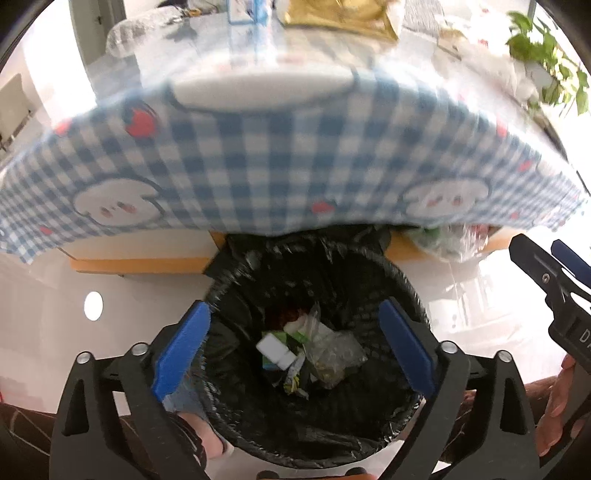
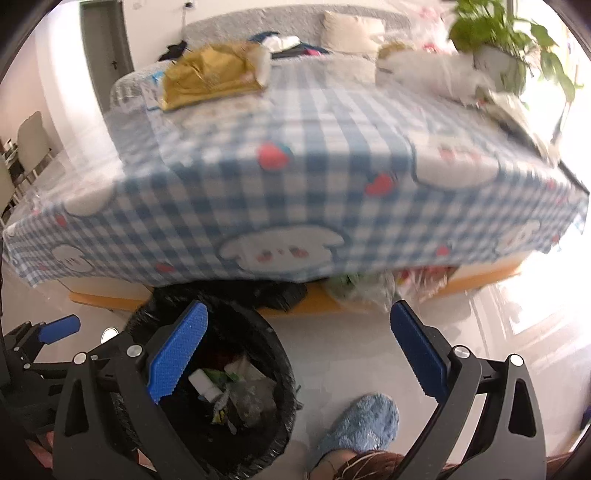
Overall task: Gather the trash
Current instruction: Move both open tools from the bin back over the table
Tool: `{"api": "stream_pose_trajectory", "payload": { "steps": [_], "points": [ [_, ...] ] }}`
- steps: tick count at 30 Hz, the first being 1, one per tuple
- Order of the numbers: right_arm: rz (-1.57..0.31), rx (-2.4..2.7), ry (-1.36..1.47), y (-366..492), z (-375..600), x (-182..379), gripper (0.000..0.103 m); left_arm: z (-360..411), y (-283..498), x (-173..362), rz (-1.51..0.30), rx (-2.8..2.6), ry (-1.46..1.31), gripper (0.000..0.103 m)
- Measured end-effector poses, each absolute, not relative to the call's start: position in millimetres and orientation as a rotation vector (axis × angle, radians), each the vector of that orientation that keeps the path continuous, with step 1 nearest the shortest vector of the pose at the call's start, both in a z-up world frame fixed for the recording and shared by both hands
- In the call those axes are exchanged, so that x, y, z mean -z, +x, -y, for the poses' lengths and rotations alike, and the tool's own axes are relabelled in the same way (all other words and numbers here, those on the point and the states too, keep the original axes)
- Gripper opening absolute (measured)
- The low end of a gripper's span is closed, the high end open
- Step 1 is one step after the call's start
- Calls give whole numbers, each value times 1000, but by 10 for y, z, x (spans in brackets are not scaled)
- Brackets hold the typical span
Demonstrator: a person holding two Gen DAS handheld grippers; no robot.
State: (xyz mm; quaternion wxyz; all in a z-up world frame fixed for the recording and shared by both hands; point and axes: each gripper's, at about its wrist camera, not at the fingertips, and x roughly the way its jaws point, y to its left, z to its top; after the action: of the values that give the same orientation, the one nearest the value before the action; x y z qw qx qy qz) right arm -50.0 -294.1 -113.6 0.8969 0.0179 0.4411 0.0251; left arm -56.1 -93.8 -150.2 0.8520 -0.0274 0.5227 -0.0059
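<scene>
**Both jaws empty above the bin; more trash is left on the worktop**

The left hand-held gripper (image 1: pixel 293 345) is held wide open directly over the trash bin (image 1: pixel 402 280), and nothing is seen between its blue pads (image 1: pixel 406 347). Below it, inside the black liner, a white block (image 1: pixel 275 352), a clear plastic bag (image 1: pixel 332 354) and torn wrappers (image 1: pixel 295 384) are gathered. The right hand-held gripper (image 2: pixel 299 350) is likewise spread wide and empty; the bin sits under its left finger, and a blue slipper (image 2: pixel 360 424) is seen below it on the floor.

Ahead of both tools, the worktop (image 2: pixel 314 177) is covered by a blue checked cloth. At its far side, well apart from the grippers, a gold bag (image 2: pixel 207 77) and a pile of white wrapping (image 2: pixel 436 74) beside a potted plant (image 2: pixel 495 33) are still to be collected.

Several risks are judged likely. The overhanging cloth could be snagged by a raised finger and dragged. The plant could be tipped if the white wrapping is pulled carelessly. The bin could be knocked by a low swing.
</scene>
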Motion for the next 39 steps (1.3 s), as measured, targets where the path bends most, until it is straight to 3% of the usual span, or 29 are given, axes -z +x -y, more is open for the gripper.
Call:
{"api": "stream_pose_trajectory", "payload": {
  "steps": [19, 39],
  "points": [
    [-809, -116, 4, 91, 2711, 410, 95, 409, 87, 512, -978, -31, -89, 97],
    [-777, -149, -29, 1016, 2445, 161, 95, 101, 1111, 113, -933, -85, -94, 97]
  ]
}}
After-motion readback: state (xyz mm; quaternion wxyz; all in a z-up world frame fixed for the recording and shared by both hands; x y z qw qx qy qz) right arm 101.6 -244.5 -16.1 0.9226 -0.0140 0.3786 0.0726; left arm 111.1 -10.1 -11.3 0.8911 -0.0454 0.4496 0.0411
